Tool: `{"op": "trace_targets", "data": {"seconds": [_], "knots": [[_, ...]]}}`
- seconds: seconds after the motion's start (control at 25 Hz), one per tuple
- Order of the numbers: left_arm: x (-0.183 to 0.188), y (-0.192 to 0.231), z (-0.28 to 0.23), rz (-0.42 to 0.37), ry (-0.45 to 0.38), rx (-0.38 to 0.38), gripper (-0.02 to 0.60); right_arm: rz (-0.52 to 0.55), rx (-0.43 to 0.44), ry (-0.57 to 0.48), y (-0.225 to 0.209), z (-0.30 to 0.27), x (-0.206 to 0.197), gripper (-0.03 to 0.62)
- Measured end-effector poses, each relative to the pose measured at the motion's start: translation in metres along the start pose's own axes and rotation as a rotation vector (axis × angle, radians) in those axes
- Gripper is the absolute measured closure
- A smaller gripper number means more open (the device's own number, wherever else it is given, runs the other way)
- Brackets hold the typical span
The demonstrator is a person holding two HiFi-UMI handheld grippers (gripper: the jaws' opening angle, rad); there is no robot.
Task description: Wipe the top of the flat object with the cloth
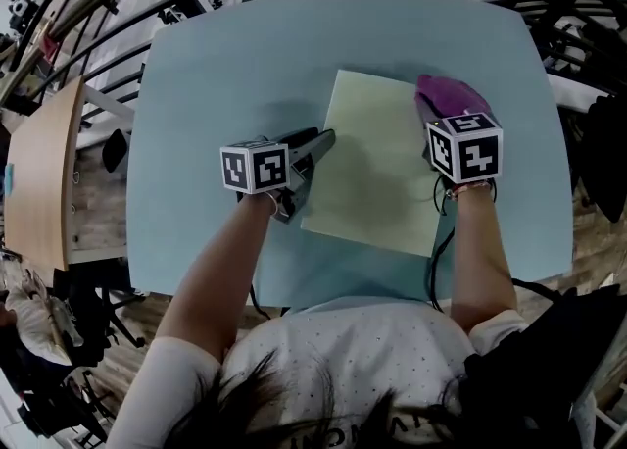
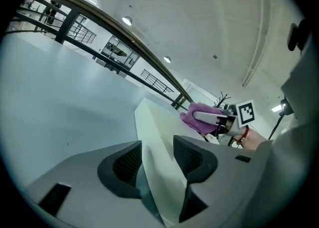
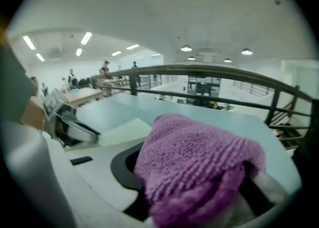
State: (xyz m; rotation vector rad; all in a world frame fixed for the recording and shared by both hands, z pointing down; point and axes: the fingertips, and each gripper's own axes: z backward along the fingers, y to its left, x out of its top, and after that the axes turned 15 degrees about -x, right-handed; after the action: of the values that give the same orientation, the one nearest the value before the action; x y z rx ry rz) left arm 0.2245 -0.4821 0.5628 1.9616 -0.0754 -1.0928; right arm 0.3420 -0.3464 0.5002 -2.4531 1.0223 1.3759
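Head view: my left gripper (image 1: 318, 148) clamps the left edge of the board (image 1: 377, 158), seemingly stiff and light, flat on the table (image 1: 225, 74), while my right gripper (image 1: 438, 126) grips the soft cloth (image 1: 449, 94), probably best held bunched, at the board's far right corner.

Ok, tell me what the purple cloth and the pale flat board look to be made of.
Cloth: soft knitted or terry fabric, matte; ribbed loops and fuzzy folds show. Board: thin, stiff sheet, smooth and matte, pale yellow-green; probably plastic or foam board, I can't tell which. Its edge runs straight and unbent between the jaws of the left tool.
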Motion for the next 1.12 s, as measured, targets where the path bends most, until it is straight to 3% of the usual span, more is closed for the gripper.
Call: {"op": "trace_targets", "data": {"seconds": [0.08, 0.16, 0.24, 0.36, 0.6, 0.88, 1.12], "knots": [[0.001, 0.001, -0.001, -0.007, -0.005, 0.010, 0.385, 0.027, 0.176, -0.068, 0.062, 0.005, 0.026, 0.559], [0.000, 0.001, -0.002, -0.017, -0.009, 0.018, 0.385, 0.118, 0.312, -0.094, 0.123, 0.007, 0.037, 0.559], [-0.001, 0.003, -0.002, -0.024, -0.016, 0.021, 0.385, 0.213, 0.376, -0.077, 0.164, 0.000, 0.033, 0.559], [-0.002, 0.005, -0.001, -0.024, -0.016, 0.022, 0.385, 0.367, 0.315, 0.005, 0.171, -0.021, 0.007, 0.557], [-0.001, 0.003, 0.002, -0.029, -0.005, 0.021, 0.385, 0.407, 0.127, 0.051, 0.115, -0.020, -0.012, 0.559], [0.000, 0.005, 0.009, -0.020, -0.011, 0.009, 0.385, 0.220, -0.050, 0.105, 0.031, 0.000, -0.049, 0.559], [0.000, 0.004, 0.009, -0.038, -0.021, 0.017, 0.385, 0.154, -0.163, 0.141, -0.012, 0.019, -0.069, 0.559]]}}
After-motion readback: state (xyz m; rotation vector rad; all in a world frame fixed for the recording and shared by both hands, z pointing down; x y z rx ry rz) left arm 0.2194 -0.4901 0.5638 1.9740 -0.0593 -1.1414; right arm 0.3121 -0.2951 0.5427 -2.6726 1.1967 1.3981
